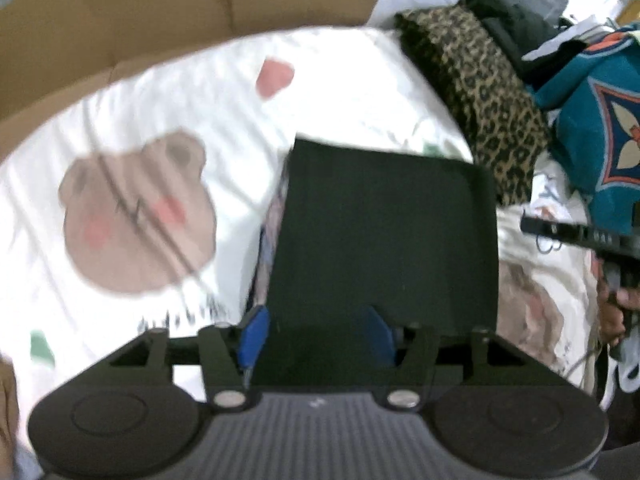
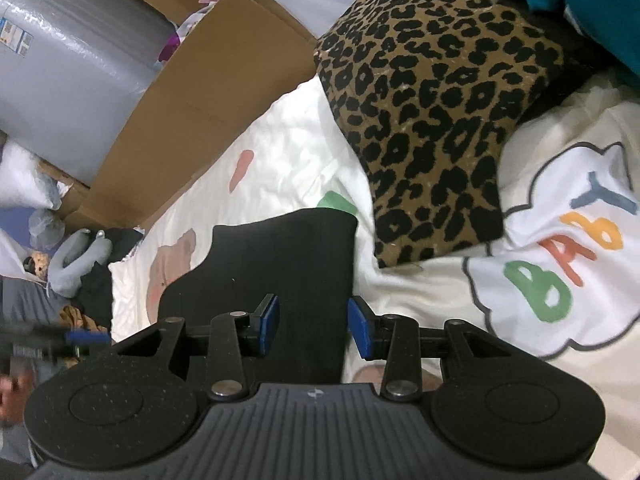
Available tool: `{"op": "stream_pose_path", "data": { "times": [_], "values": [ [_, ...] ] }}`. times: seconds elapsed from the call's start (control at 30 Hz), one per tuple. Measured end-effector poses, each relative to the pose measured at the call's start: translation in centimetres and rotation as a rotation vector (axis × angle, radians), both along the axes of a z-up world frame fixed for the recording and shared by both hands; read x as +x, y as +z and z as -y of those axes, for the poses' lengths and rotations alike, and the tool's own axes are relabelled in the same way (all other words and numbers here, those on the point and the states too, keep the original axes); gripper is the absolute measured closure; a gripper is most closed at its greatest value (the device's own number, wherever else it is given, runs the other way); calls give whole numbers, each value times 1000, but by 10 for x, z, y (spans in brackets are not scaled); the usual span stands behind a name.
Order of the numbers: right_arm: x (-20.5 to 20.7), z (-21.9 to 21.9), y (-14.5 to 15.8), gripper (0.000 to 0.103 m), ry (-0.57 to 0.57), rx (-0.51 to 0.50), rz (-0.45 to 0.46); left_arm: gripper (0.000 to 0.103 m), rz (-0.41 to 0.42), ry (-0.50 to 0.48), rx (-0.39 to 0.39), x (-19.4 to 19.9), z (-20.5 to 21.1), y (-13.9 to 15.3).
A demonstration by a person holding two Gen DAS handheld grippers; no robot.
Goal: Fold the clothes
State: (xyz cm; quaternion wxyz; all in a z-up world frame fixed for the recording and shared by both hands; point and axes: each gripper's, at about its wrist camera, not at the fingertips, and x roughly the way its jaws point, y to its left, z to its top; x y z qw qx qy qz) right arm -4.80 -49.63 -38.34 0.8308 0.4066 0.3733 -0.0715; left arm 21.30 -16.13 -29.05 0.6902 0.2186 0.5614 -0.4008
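A dark garment [image 1: 384,232] lies folded into a neat rectangle on the white bear-print bedsheet [image 1: 140,208]. My left gripper [image 1: 316,336] hangs right over its near edge, pointing steeply down, with the blue pads apart and nothing pinched between them. In the right wrist view the same dark garment [image 2: 288,248] lies under my right gripper [image 2: 314,324], whose blue pads stand apart above the cloth without pressing on it. A folded leopard-print garment [image 2: 436,120] lies just beyond, to the right of the dark one.
A brown cardboard box [image 2: 200,100] borders the bed's far side, with a grey wrapped case [image 2: 72,60] behind it. Teal patterned cloth [image 1: 600,120] and dark clothes are piled at the right. A hand [image 1: 616,312] shows at the right edge. Colourful letters [image 2: 568,256] mark the sheet.
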Motion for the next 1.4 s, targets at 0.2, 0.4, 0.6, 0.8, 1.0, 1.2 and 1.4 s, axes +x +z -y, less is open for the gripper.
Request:
{"op": "stream_pose_path", "data": {
  "times": [0.2, 0.4, 0.6, 0.8, 1.0, 1.2, 1.4],
  "values": [
    [-9, -11, 0, 58, 17, -13, -29, 34, 42, -39, -55, 23, 7, -22],
    [-9, -21, -10, 54, 57, -11, -84, 30, 9, -112, -132, 32, 10, -47],
    [-6, -34, -15, 53, 88, -44, -141, 29, 15, 22, -57, 44, 5, -65],
    [6, -50, -19, 52, 129, -51, -169, 22, -51, 97, -59, 57, 2, -75],
    [18, -58, -20, 51, 141, -68, -197, 18, -100, 95, -11, 64, 9, -84],
    [20, -60, -21, 51, 135, -69, -225, 14, -114, 117, -5, 63, 8, -88],
    [24, -59, -22, 51, 110, -59, -218, 15, -113, 37, -25, 57, 15, -89]
  ]
}}
